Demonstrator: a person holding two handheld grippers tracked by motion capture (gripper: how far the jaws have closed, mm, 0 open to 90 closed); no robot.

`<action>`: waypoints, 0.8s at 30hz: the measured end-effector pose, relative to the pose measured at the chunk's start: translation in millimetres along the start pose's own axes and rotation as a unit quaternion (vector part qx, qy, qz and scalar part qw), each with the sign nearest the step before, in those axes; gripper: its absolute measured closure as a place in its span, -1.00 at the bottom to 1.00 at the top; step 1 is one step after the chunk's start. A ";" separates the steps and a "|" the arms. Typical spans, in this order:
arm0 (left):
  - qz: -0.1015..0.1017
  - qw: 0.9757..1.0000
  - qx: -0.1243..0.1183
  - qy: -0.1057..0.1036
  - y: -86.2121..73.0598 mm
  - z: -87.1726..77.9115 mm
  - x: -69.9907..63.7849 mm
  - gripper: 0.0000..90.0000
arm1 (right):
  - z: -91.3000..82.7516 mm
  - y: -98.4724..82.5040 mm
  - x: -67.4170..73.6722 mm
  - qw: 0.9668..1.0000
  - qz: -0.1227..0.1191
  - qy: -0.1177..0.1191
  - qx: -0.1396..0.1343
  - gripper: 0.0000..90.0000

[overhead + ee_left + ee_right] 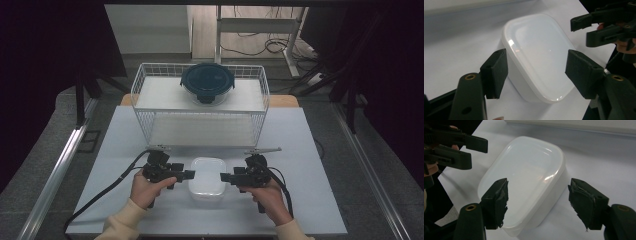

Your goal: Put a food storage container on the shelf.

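White lidded container (206, 178) sits flat on the table (310, 200), directly between the two tongs. Left gripper (186, 174) comes in from the container's left side, right gripper (226, 177) from its right, tips facing each other across it.

Left gripper: jaws partly open, nothing gripped. In the left gripper view the container (536, 55) lies ahead of and between the pads (495, 72), slightly below them; gap visible on both sides, no contact. The right gripper (584, 25) shows beyond the container's far edge, top right.

Right gripper: same picture. Jaws partly open, nothing held. In the right gripper view the container (524, 180) is between and just ahead of the pads (497, 201); the left pad overlaps the lid edge in the frame, cannot tell if it touches. The right pad is clearly off the wall. Pad facing is torn and frayed on both. The left gripper (477, 145) sits past the container, top left.

Beyond both tongs, further up the table: wire basket (145, 85) with a dark round lidded bowl (207, 82) in its rear part. Well apart from the container.
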State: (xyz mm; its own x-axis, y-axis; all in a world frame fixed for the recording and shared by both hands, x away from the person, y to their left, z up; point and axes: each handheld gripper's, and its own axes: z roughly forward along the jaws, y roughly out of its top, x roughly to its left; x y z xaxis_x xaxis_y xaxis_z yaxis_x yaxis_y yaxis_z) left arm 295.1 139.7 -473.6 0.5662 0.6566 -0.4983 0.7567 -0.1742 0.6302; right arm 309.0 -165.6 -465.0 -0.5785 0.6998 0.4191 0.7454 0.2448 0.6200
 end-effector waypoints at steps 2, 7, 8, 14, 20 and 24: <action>-0.008 1.000 0.006 -0.008 -1.0 4.6 1.8 -0.21 | 3.3 -1.8 -2.3 1.000 0.007 0.003 0.003 -0.23; -0.022 1.000 0.005 -0.022 -1.7 7.1 2.6 -0.16 | 11.1 -5.0 -6.6 0.999 0.028 0.018 0.007 -0.17; -0.027 0.999 0.003 -0.024 -2.0 7.6 4.0 -0.15 | 11.7 -5.2 -7.1 0.999 0.029 0.017 0.006 -0.16; -0.060 0.998 0.005 -0.032 -5.5 11.0 17.0 -0.07 | 14.4 -6.2 -9.6 0.999 0.037 0.017 0.004 -0.13; -0.081 0.996 0.012 -0.042 -8.7 16.4 26.2 0.08 | 19.2 -8.3 -10.2 0.999 0.044 0.018 0.009 -0.08; -0.095 0.993 0.015 -0.061 -10.8 19.7 32.5 0.13 | 20.9 -9.3 -12.3 0.998 0.055 0.025 0.009 -0.02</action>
State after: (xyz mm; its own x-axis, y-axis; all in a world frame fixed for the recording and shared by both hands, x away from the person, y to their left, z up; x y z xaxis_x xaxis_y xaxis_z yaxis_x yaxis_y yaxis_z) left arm 311.7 148.4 -508.3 0.4455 0.5862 -0.6767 0.8624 -0.0780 0.5002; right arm 316.1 -162.4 -489.8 -0.5080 0.6890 0.5169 0.8109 0.1803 0.5566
